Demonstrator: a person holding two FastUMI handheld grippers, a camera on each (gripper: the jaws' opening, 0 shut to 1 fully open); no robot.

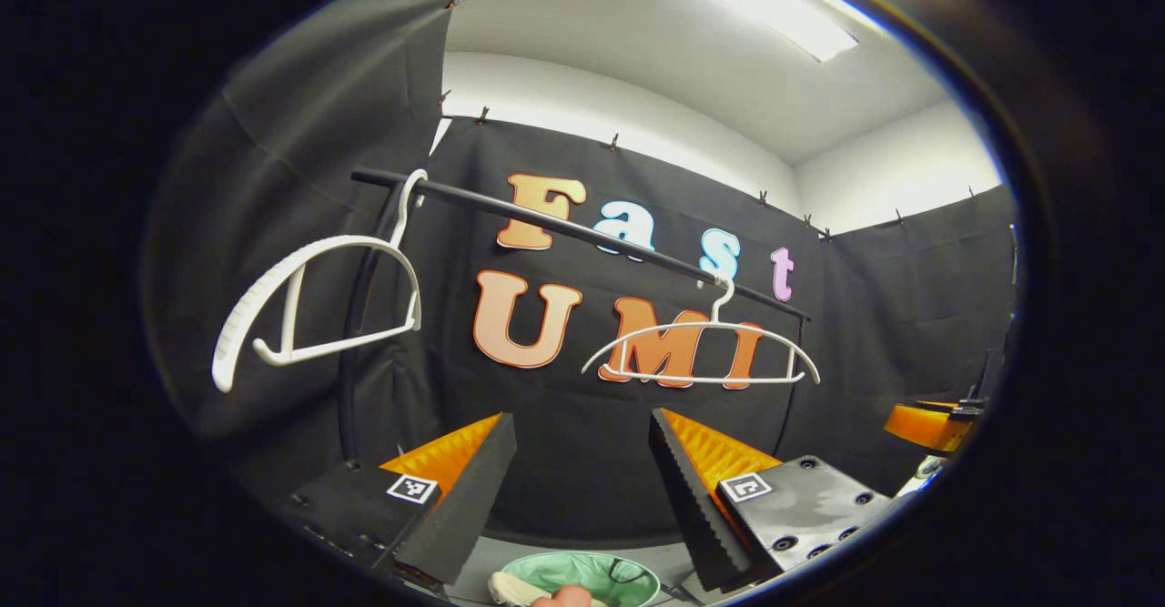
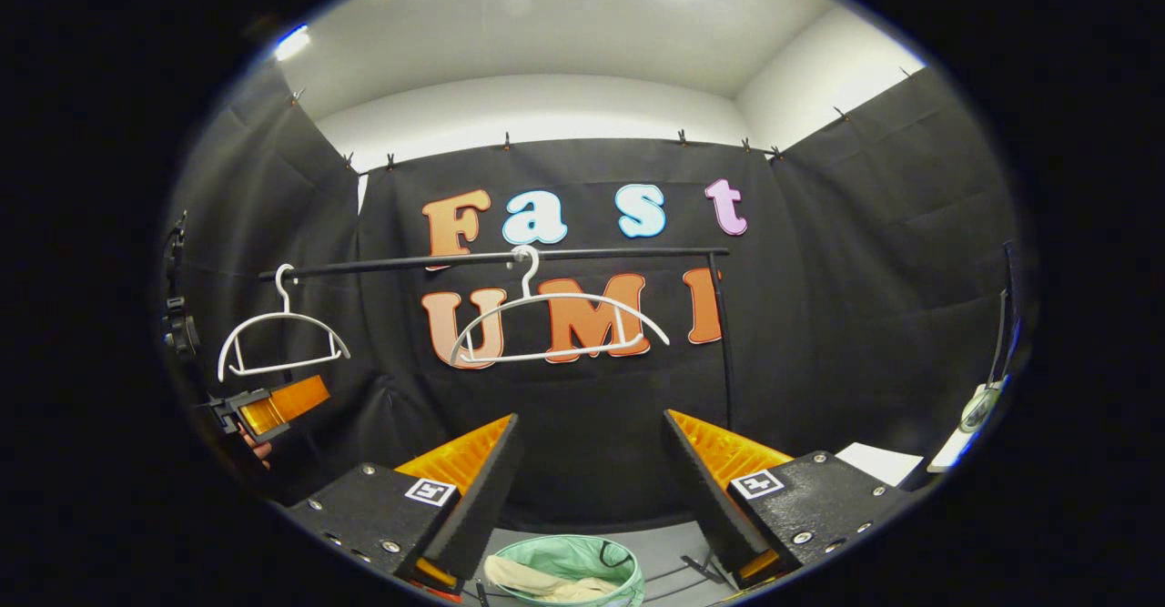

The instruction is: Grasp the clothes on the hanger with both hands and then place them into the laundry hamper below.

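Two bare white hangers hang on a black rail: one near hanger at the left, one farther hanger at the right. In the right gripper view they are the left hanger and the middle hanger. Below, a pale green hamper holds cream cloth. My left gripper is open and empty, well above the hamper. My right gripper is open and empty too. The left gripper's orange finger shows far left in the right gripper view.
The rail's black upright post stands at the right of the rack. The right gripper's orange finger shows at the right edge of the left gripper view. A white object lies low at the right, and grey floor surrounds the hamper.
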